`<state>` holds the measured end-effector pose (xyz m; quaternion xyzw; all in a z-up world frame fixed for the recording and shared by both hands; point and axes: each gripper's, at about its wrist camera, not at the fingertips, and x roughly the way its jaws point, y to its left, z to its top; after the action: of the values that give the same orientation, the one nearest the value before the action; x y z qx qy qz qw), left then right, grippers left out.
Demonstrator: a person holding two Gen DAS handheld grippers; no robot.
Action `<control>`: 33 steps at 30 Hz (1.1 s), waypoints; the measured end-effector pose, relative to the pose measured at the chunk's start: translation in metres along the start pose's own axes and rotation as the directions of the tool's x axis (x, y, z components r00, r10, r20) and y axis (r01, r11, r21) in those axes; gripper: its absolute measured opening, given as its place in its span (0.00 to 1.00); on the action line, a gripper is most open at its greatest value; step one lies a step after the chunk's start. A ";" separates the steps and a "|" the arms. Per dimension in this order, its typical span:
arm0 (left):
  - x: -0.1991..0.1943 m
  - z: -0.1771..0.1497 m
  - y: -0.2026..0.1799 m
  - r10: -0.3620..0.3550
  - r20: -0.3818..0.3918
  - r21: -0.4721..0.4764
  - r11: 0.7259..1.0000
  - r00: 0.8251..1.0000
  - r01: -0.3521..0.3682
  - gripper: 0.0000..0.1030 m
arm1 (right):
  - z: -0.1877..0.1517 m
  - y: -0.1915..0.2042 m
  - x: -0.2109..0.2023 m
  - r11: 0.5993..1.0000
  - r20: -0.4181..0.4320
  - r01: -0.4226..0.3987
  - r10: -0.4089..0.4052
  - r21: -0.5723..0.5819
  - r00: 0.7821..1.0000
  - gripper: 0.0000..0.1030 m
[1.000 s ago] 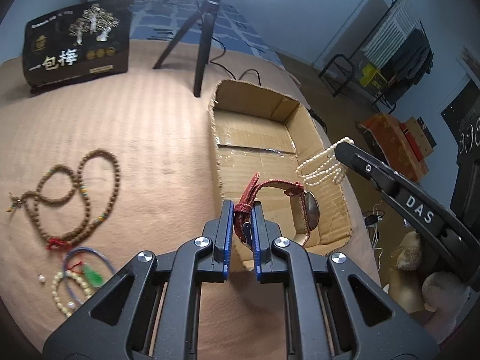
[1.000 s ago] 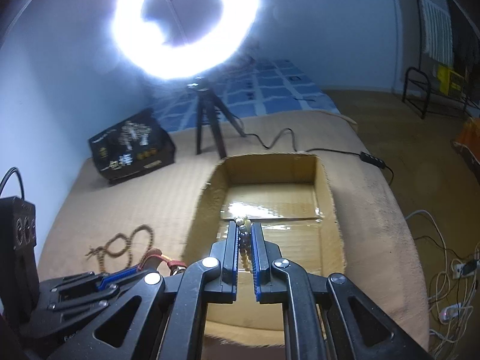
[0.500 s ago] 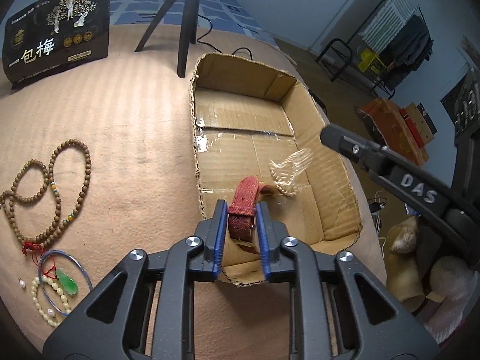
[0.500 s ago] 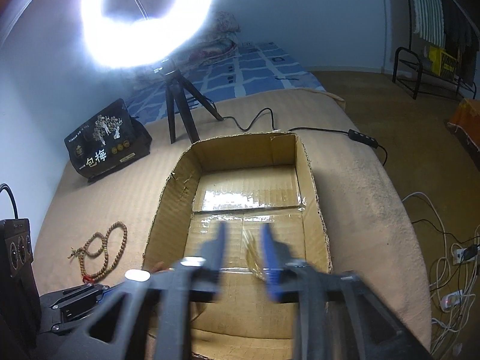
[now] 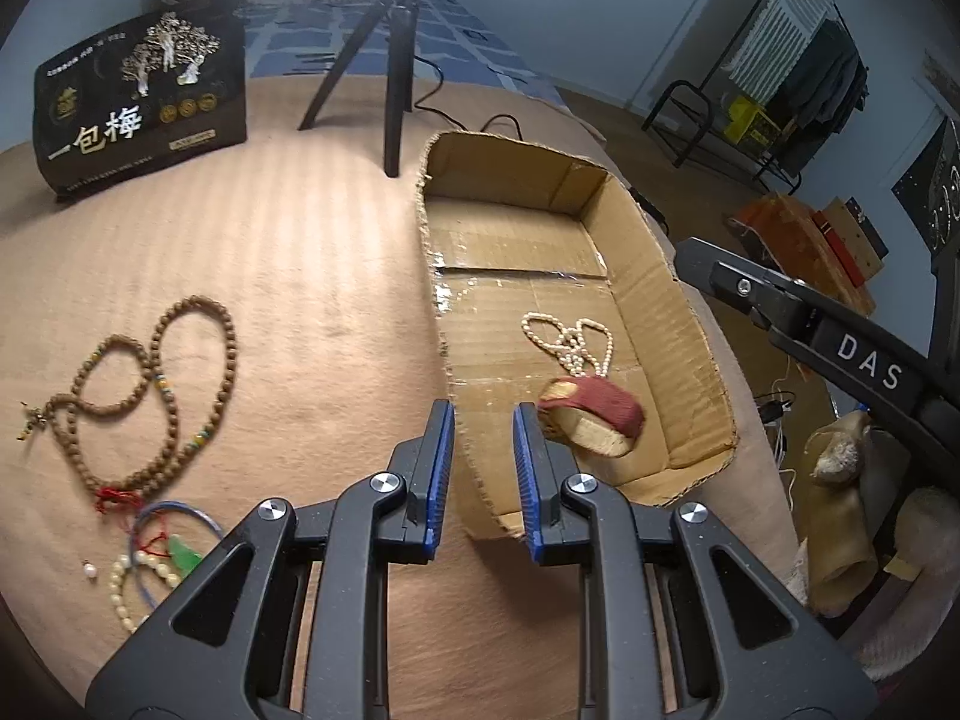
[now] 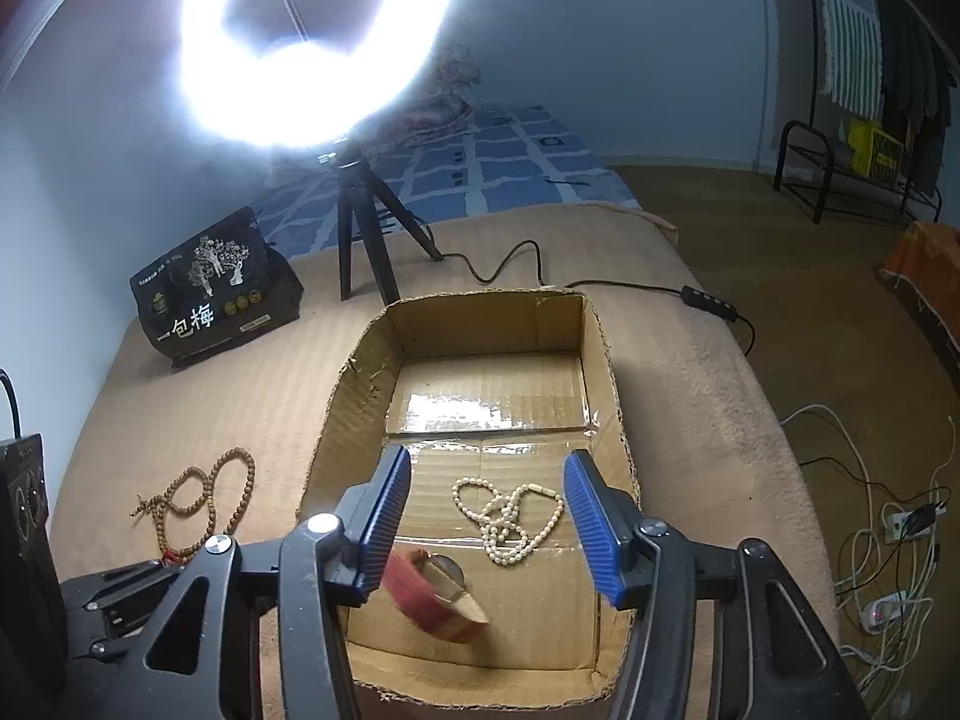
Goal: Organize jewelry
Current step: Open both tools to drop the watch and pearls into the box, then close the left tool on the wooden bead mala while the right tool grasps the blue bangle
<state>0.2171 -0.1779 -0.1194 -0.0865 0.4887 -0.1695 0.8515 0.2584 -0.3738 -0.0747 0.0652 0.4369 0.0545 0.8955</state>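
Note:
An open cardboard box lies on the tan blanket. Inside it lie a white pearl necklace and a red-strapped watch, blurred in both views. My left gripper is open and empty over the box's near left wall. My right gripper is wide open and empty above the necklace. A brown wooden bead necklace lies left of the box. A blue bangle, a green pendant and a cream bead bracelet lie near it.
A black printed bag and a black tripod with a bright ring light stand at the back of the blanket. Cables lie on the floor to the right, past the blanket's edge.
Both grippers opened. The watch dropped from my left gripper into the box, and the pearl necklace dropped from my right gripper onto the box floor.

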 end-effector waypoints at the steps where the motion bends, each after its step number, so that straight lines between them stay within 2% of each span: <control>1: -0.002 0.000 0.003 0.004 0.003 0.001 1.000 1.000 -0.004 0.18 | 0.000 0.002 -0.002 1.000 0.003 0.001 -0.001 -0.004 1.000 0.56; 4: -0.010 -0.002 0.012 0.014 0.014 0.003 1.000 1.000 -0.014 0.18 | 0.000 0.008 -0.006 1.000 0.012 -0.001 0.002 -0.013 1.000 0.63; 10: -0.026 -0.003 0.041 0.025 0.040 -0.017 1.000 0.999 -0.025 0.19 | -0.003 0.024 -0.012 0.999 0.018 -0.020 0.021 -0.044 1.000 0.67; 13: -0.035 -0.003 0.060 0.033 0.050 -0.040 0.999 0.998 -0.031 0.36 | -0.006 0.034 -0.015 0.997 0.017 -0.037 0.038 -0.063 0.999 0.68; 14: -0.037 -0.003 0.063 0.037 0.053 -0.043 0.998 0.998 -0.035 0.37 | -0.007 0.039 -0.016 0.996 0.016 -0.046 0.047 -0.073 0.999 0.68; 23: -0.069 -0.004 0.122 0.091 0.067 -0.102 0.991 0.994 -0.084 0.38 | -0.021 0.078 -0.015 0.984 -0.016 -0.112 0.111 -0.141 0.994 0.70; 33: -0.083 -0.014 0.183 0.129 0.049 -0.187 0.975 0.990 -0.118 0.38 | -0.051 0.126 0.009 0.958 -0.136 -0.203 0.178 -0.203 0.975 0.70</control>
<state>0.2040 0.0227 -0.1167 -0.1391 0.4803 -0.0680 0.8633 0.2185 -0.2447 -0.0921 0.0065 0.4717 0.1914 0.8607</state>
